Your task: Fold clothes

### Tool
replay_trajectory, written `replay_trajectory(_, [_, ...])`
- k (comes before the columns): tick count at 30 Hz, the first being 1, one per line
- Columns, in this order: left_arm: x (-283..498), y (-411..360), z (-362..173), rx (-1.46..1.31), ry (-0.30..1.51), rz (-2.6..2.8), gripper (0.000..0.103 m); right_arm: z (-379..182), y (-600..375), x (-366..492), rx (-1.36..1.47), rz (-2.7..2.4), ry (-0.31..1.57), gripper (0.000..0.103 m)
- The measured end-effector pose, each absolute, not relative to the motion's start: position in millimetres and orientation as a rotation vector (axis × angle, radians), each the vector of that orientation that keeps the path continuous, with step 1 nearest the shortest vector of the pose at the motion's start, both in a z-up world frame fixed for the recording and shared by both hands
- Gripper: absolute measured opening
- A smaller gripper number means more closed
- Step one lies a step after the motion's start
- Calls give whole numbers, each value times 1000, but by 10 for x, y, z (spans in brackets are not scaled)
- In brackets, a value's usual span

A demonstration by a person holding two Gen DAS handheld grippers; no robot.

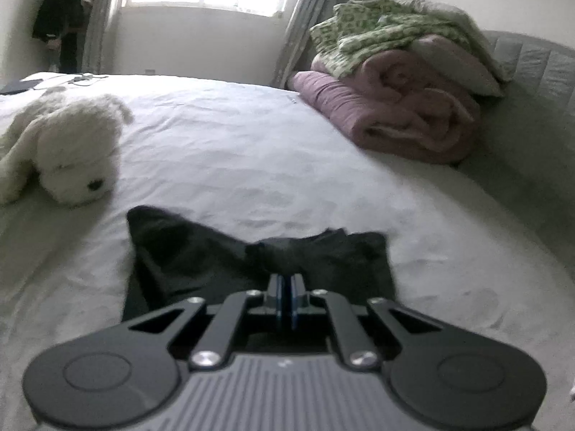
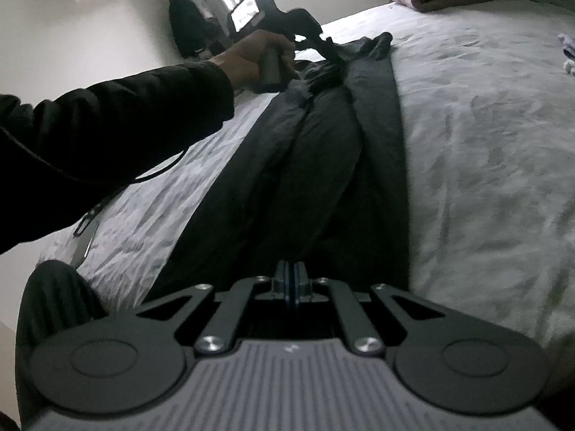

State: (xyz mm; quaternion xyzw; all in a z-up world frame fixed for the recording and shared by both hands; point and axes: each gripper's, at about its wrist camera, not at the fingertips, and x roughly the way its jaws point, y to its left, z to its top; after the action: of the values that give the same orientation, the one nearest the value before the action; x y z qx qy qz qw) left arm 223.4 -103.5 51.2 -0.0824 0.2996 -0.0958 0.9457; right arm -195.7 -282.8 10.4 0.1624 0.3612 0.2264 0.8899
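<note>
Dark garment (image 2: 312,165) lies stretched lengthwise on bed (image 2: 485,143), both ends pinched. L gripper (image 1: 286,280) and R gripper (image 2: 290,269) each w/ fingers closed tight on bunched cloth at opposite ends. Looks light, soft, floppy, prob. sags mid-span if lifted; best held at corners/hems, not the bunched middle, to keep edges straight.

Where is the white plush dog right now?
In the left wrist view, the plush dog lies on the white bed at far left, beyond the dark garment.
</note>
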Motion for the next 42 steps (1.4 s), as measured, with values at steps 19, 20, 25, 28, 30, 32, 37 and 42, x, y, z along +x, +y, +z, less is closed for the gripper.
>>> replay_trajectory(19, [2316,-899,475,-166,625,-196,5,212,-2493,-2059,-14,616,740,5])
replay_trajectory(20, [2310,-880,455,-164,627,-192,5,199,-2481,-2061,-17,623,749,5])
replay_trajectory(25, [2283,-785,356,-151,634,-174,5,175,-2444,-2101,-48,649,769,6])
replay_trajectory(28, [2280,-827,346,-103,635,-178,5,175,-2423,-2094,-54,647,775,6])
replay_trajectory(30, [2274,-855,360,-86,629,-183,5,186,-2419,-2094,-54,644,776,6])
replay_trajectory(32, [2285,-858,373,-89,627,-183,5,201,-2415,-2103,-49,643,772,6])
replay_trajectory(37, [2294,-856,326,-62,678,-155,11,163,-2366,-2071,-40,632,794,7])
replay_trajectory(42, [2159,-672,441,-50,683,-128,24,153,-2301,-2083,-55,630,810,14])
